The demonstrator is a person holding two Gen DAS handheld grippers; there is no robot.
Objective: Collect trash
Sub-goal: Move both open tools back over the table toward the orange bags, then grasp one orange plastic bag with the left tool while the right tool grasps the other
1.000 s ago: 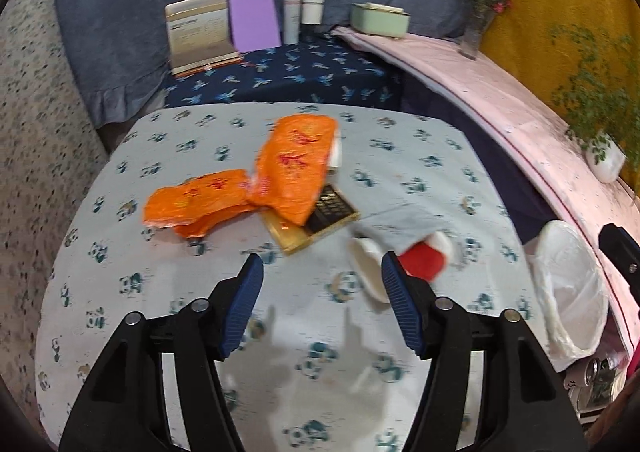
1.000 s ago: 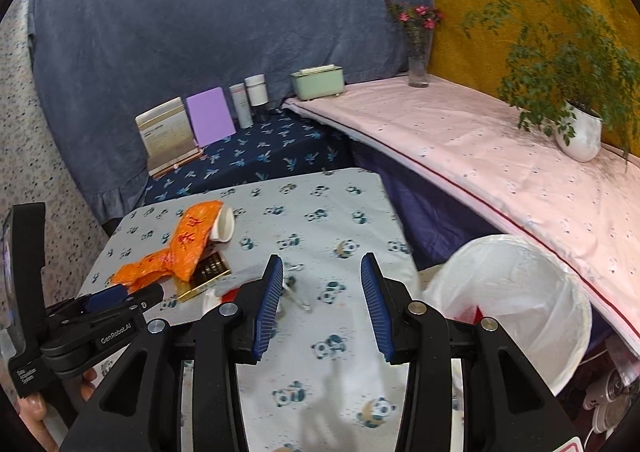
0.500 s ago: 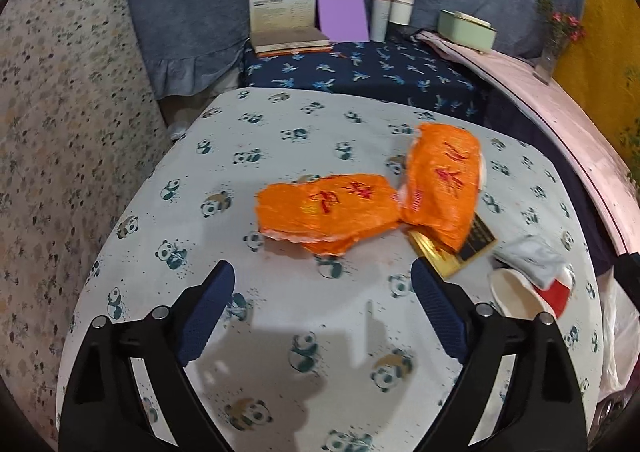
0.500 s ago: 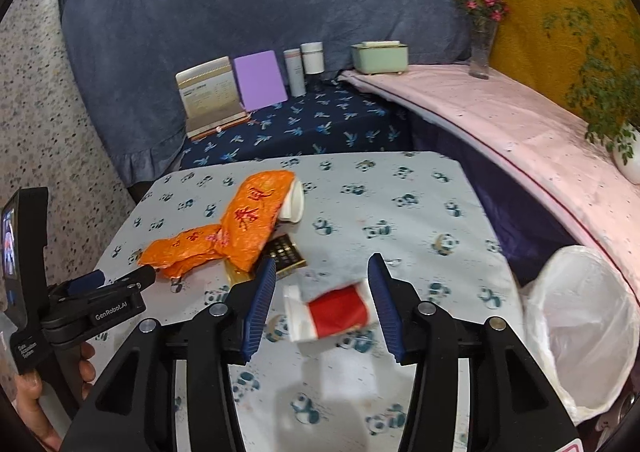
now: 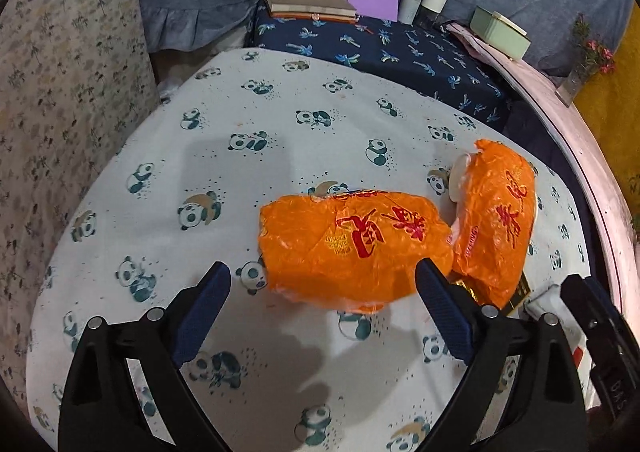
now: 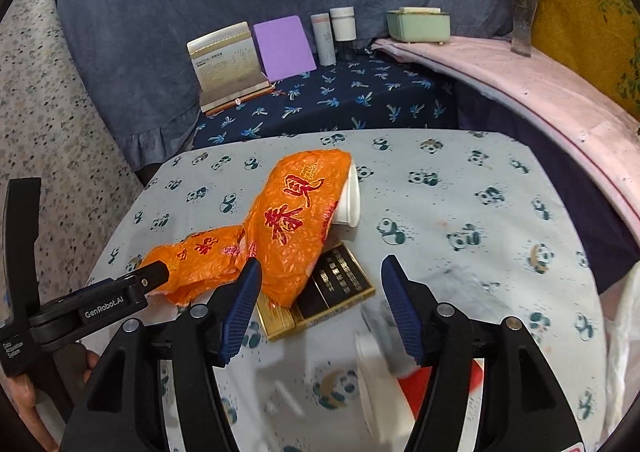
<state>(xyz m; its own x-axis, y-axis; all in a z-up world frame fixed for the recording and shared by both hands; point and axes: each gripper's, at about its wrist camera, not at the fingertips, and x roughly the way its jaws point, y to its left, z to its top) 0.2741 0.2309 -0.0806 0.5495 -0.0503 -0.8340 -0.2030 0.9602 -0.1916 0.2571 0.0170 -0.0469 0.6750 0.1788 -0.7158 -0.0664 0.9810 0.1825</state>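
Observation:
Two crumpled orange plastic bags lie on the panda-print table [image 5: 280, 123]. The nearer orange bag [image 5: 352, 240] sits just ahead of my left gripper [image 5: 320, 276], which is open wide and touches nothing. The second orange bag [image 6: 296, 219] covers a white cup [image 6: 348, 199] and part of a black and gold box [image 6: 340, 284]. My right gripper [image 6: 320, 268] hovers over that box with its jaws opening and nothing gripped. A red and white paper cup [image 6: 380, 372] lies blurred on its side low by the right finger. My left gripper [image 6: 120, 292] also shows at the left.
On the dark blue cloth behind stand an open book [image 6: 228, 67], a purple notebook [image 6: 284, 47] and two jars [image 6: 334, 31]. A green box [image 6: 418, 23] and a flower vase [image 6: 520, 31] rest on the pink ledge. A white bin bag [image 6: 624, 340] hangs at the right.
Both grippers swung left and sank toward the table. The left one opened wide and now faces the orange bags. The right one widened, with the paper cup now low under it.

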